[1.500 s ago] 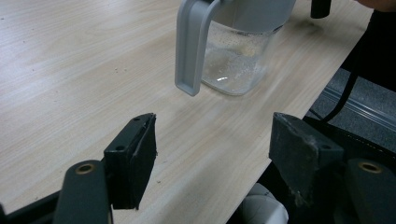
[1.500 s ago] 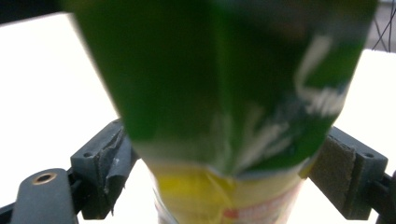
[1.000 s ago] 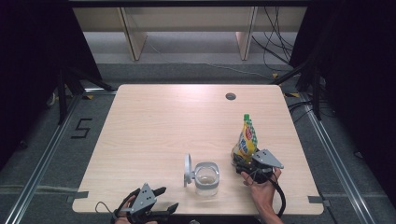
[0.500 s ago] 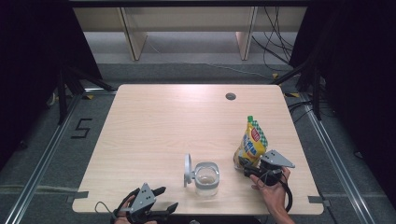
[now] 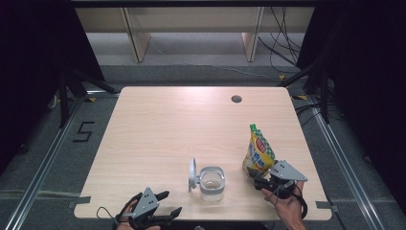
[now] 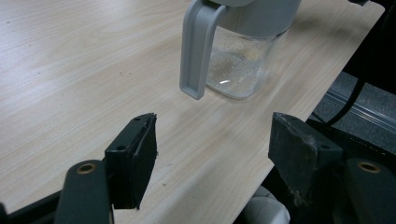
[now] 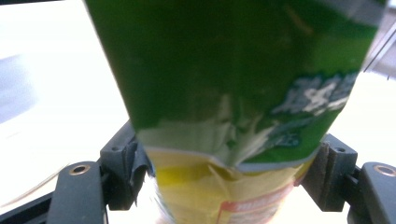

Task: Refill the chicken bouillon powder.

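A green and yellow snack bag (image 5: pixel 259 152) stands upright near the table's front right. My right gripper (image 5: pixel 258 179) is shut on its lower part. In the right gripper view the bag (image 7: pixel 233 93) sits between both pads, which press its sides; the right gripper (image 7: pixel 229 172) has just been closing on it. A clear jar (image 5: pixel 211 182) with a grey flip lid (image 5: pixel 192 173) stands at the front middle. My left gripper (image 5: pixel 168 203) lies open at the front edge, left of the jar. In the left gripper view the left gripper (image 6: pixel 215 144) holds nothing and points at the jar (image 6: pixel 243 60).
The wooden table (image 5: pixel 167 124) has a small round cable hole (image 5: pixel 236 98) at the back right. Pale shelving legs (image 5: pixel 136 38) stand behind it. Metal floor rails (image 5: pixel 45 158) run along both sides. The table's near edge lies right under both hands.
My right gripper has carried the snack bag a little to the right and toward the near edge. The left gripper and the jar have stayed put.
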Tool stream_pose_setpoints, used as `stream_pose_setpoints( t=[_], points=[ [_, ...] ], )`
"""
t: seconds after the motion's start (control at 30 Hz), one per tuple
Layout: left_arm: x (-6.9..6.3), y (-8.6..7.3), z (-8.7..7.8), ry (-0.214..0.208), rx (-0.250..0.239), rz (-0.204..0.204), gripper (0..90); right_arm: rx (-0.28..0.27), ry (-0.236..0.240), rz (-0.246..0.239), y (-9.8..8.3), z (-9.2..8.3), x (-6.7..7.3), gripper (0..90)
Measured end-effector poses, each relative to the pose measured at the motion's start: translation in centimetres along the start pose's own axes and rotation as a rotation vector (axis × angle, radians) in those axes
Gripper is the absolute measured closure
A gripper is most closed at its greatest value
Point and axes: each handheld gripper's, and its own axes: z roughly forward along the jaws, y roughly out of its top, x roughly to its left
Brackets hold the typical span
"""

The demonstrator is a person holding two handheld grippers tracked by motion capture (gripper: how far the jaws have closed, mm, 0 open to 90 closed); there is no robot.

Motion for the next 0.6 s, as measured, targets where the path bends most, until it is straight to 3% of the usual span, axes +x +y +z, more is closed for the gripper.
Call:
stream_pose_setpoints(
  t=[0.03,0.1,0.13,0.23,0.27,0.3,0.33,0.37,0.4,0.5,0.53,0.6],
  points=[
    [0.1,0.0,-0.1,0.004,0.004,0.009,32.0,0.003,0.0,-0.033,0.2,-0.5,0.1,28.3],
    [-0.1,-0.1,0.1,0.007,-0.012,-0.036,32.0,0.002,-0.006,-0.099,0.5,-1.3,0.5,28.4],
    [-0.1,-0.1,0.1,0.006,-0.006,-0.037,31.9,0.009,-0.003,-0.142,0.6,-1.6,0.7,28.4],
    [0.0,0.0,0.1,0.0,-0.007,-0.013,31.9,0.02,-0.003,-0.23,0.7,-2.8,1.3,28.4],
    [0.0,0.0,0.1,0.002,-0.008,-0.014,31.9,0.034,-0.001,-0.289,0.6,-3.5,1.6,28.4],
    [0.0,0.0,0.1,0.002,-0.002,-0.006,31.9,0.034,-0.001,-0.289,0.6,-3.5,1.6,28.4],
    [0.0,0.0,0.1,0.001,-0.002,-0.004,31.9,0.062,-0.011,-0.337,0.6,-4.2,2.1,28.5],
    [0.0,0.0,0.1,0.002,0.002,0.0,31.9,0.062,-0.011,-0.337,0.6,-4.2,2.1,28.5],
    [0.0,0.0,0.1,0.001,0.0,-0.005,31.9,0.071,-0.024,-0.415,0.6,-4.5,2.4,28.4],
    [0.0,0.0,0.1,0.002,-0.001,-0.006,31.9,0.081,-0.027,-0.435,0.6,-4.7,2.5,28.5],
    [0.0,0.0,0.1,0.001,0.001,-0.004,31.9,0.102,-0.032,-0.51,0.6,-4.7,2.8,28.5],
    [0.0,-0.1,0.2,0.001,-0.004,-0.014,31.9,0.111,-0.033,-0.521,0.6,-4.7,2.9,28.5]
  ],
)
